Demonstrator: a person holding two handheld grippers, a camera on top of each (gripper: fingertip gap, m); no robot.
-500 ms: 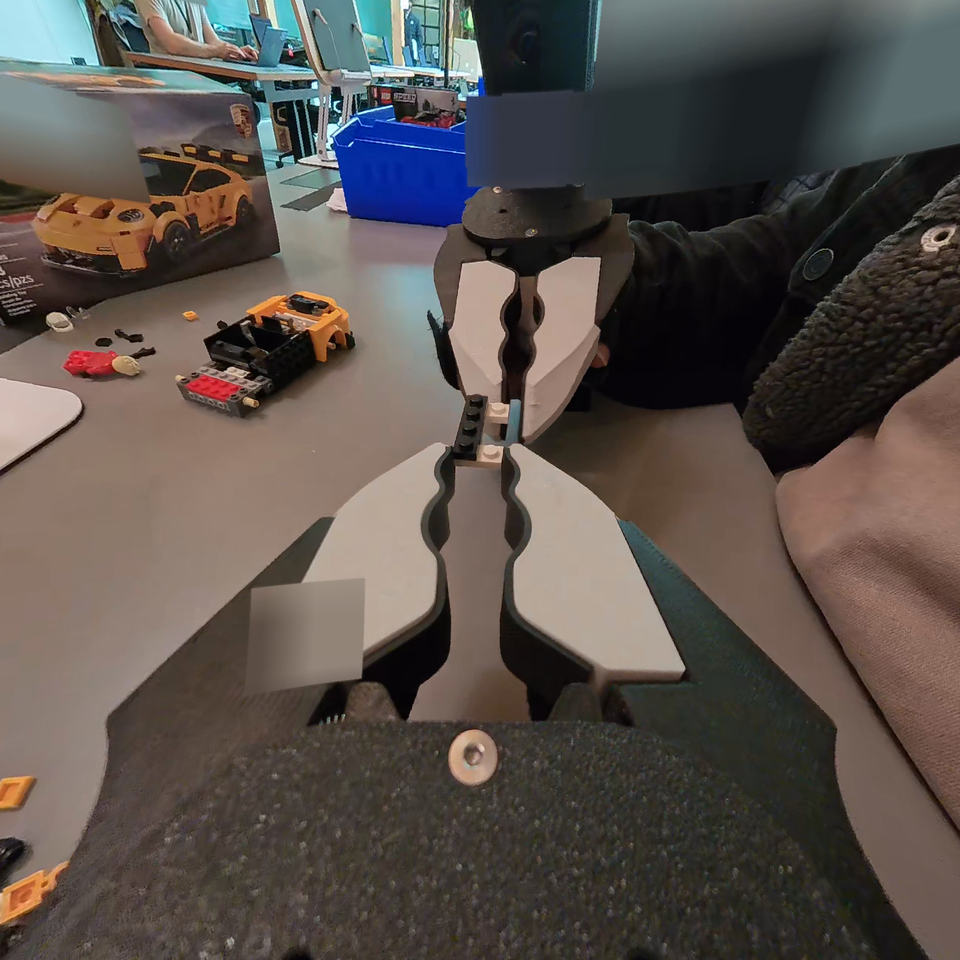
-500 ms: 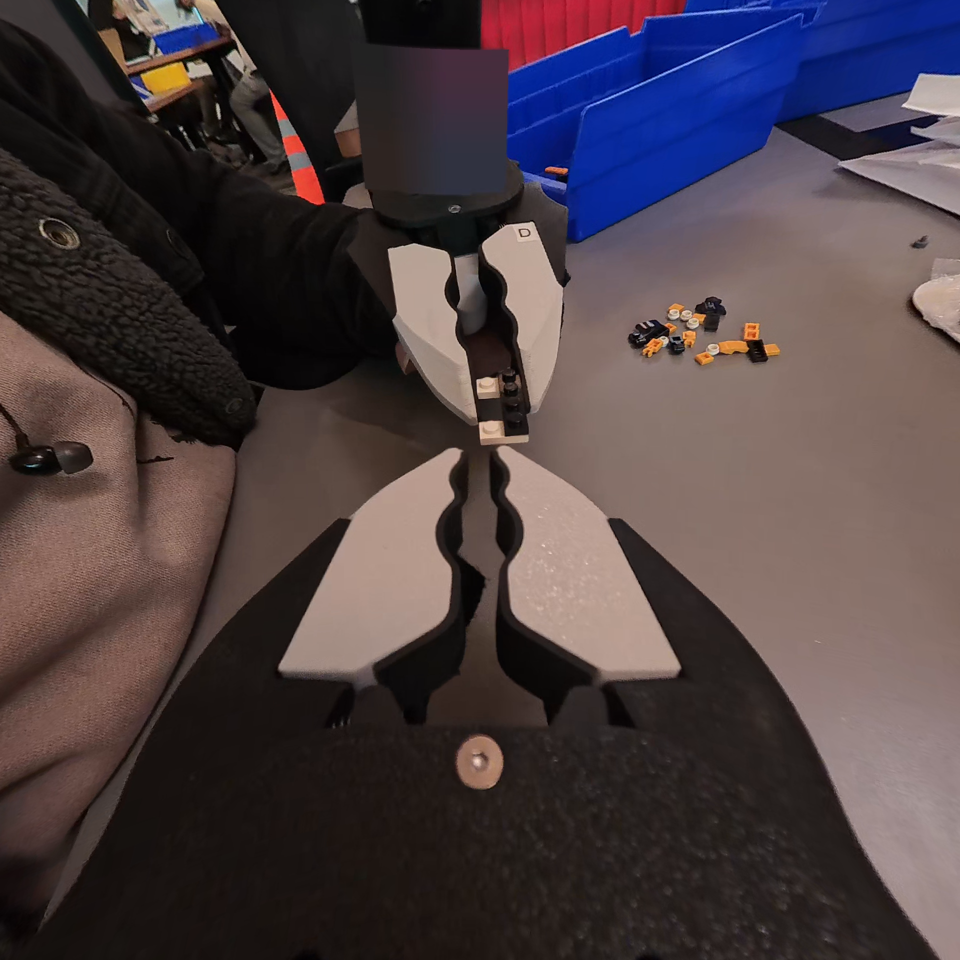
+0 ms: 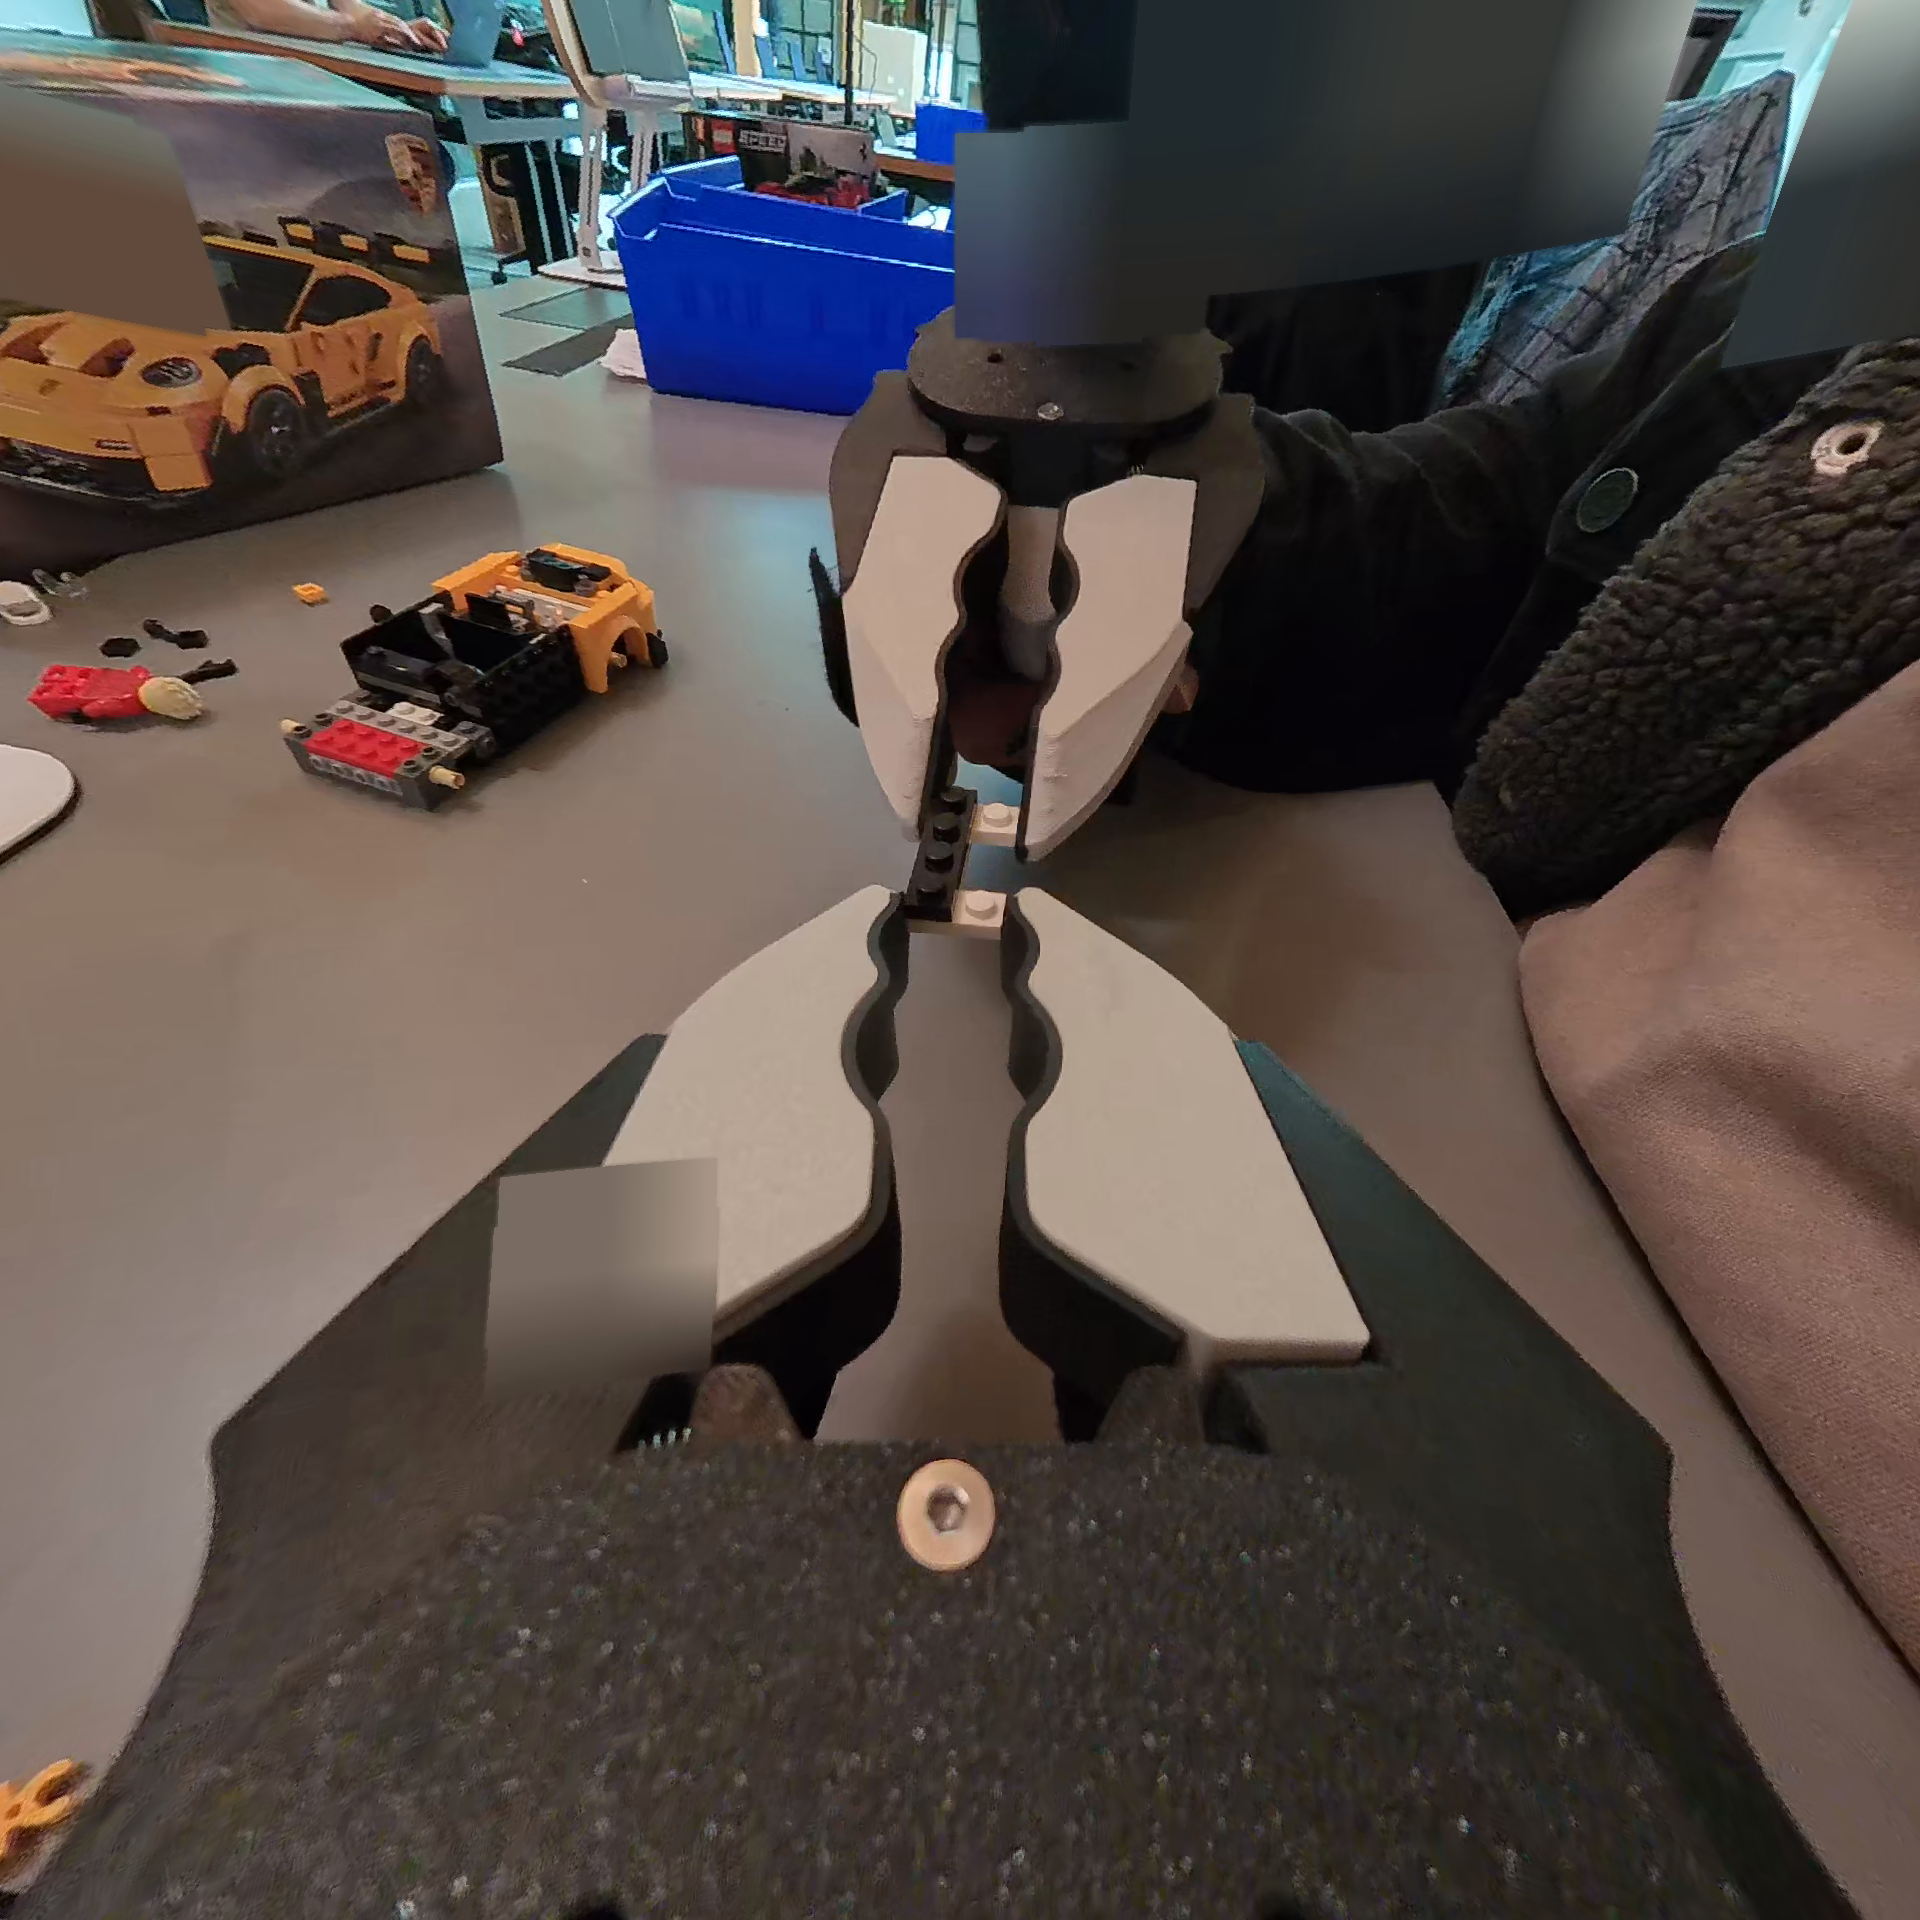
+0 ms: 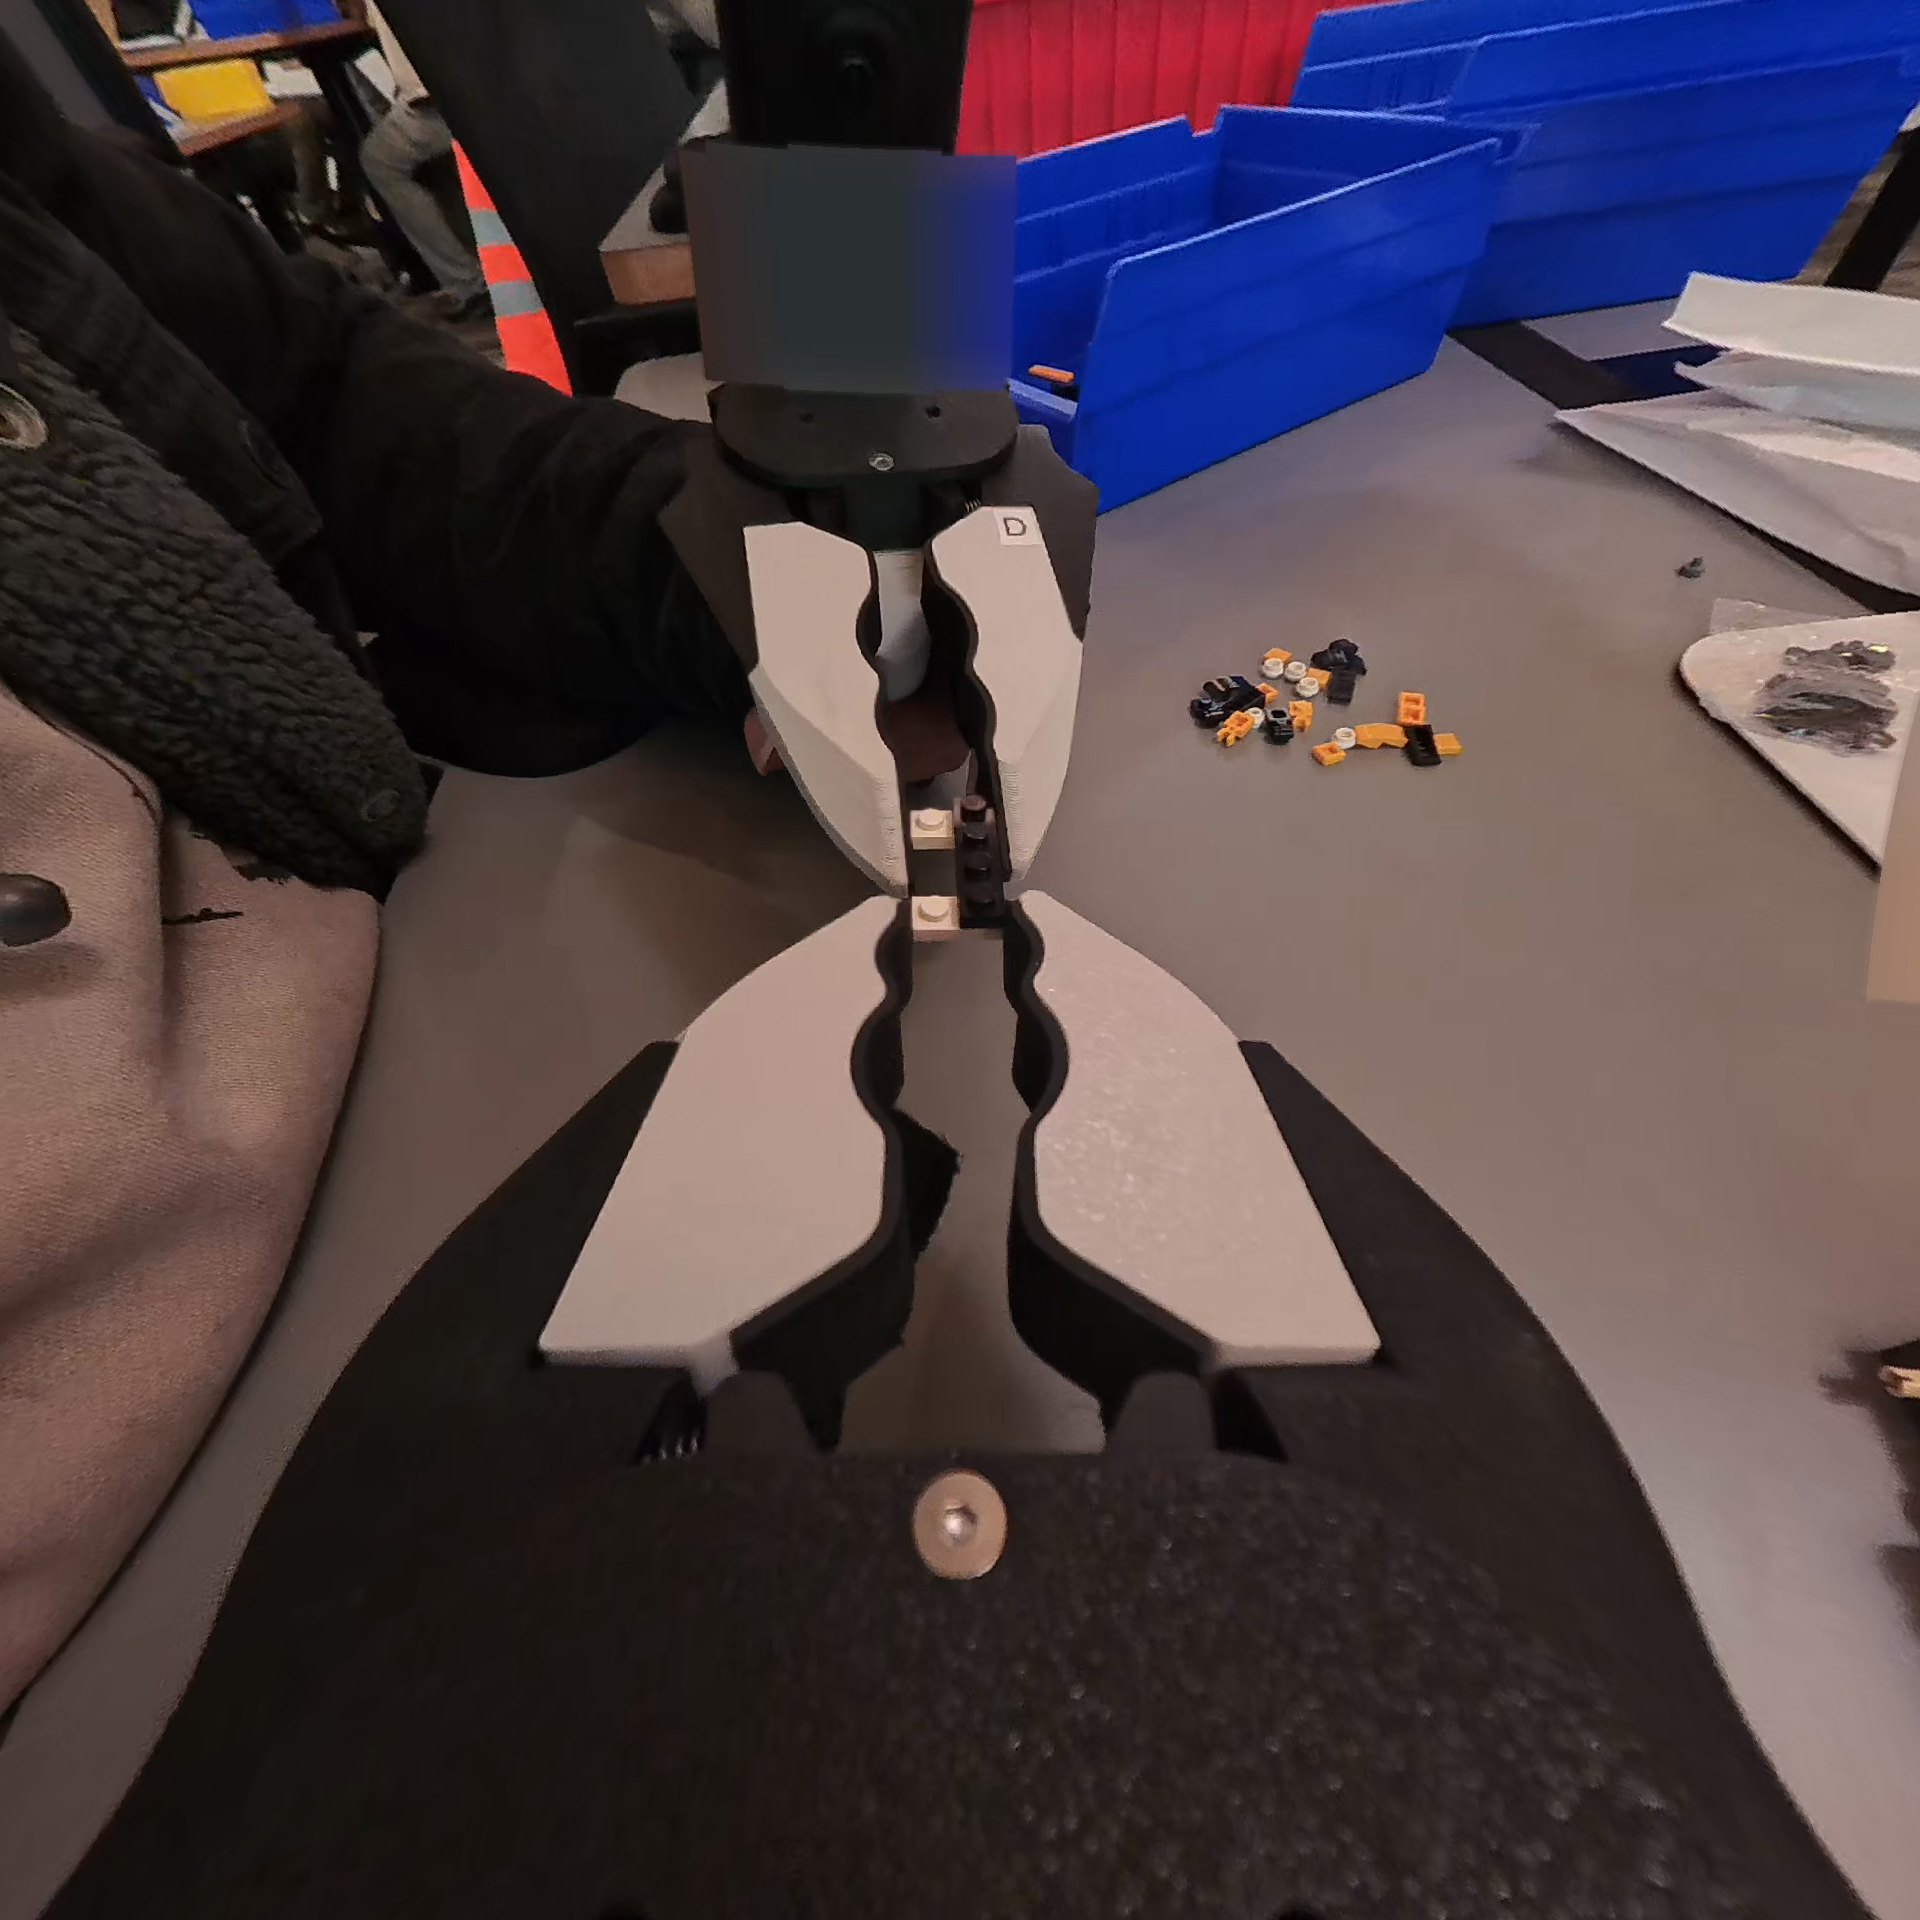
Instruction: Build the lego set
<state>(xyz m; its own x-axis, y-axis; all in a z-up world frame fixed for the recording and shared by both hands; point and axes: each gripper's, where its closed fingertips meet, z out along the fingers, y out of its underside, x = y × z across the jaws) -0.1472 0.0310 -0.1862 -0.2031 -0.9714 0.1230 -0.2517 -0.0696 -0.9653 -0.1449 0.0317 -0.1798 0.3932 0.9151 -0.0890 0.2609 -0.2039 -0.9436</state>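
Lego piece (image 3: 954, 871), one, gripped between two tongs: left (image 3: 951, 906), right (image 4: 956, 920).

- Our left gripper (image 3: 954, 906) points forward over the table, its grey fingers (image 3: 769, 1081) nearly closed, pinching at the tips.
- Our right gripper (image 4: 958, 914) faces it tip to tip, fingers (image 4: 1164, 1132) likewise narrowed and pinching.
- Black sleeves (image 3: 1382, 582) cover both our forearms.

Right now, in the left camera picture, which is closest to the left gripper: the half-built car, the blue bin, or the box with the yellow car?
From the left gripper:
1. Half-built car, front-left.
2. Box, far left.
3. Blue bin, behind.
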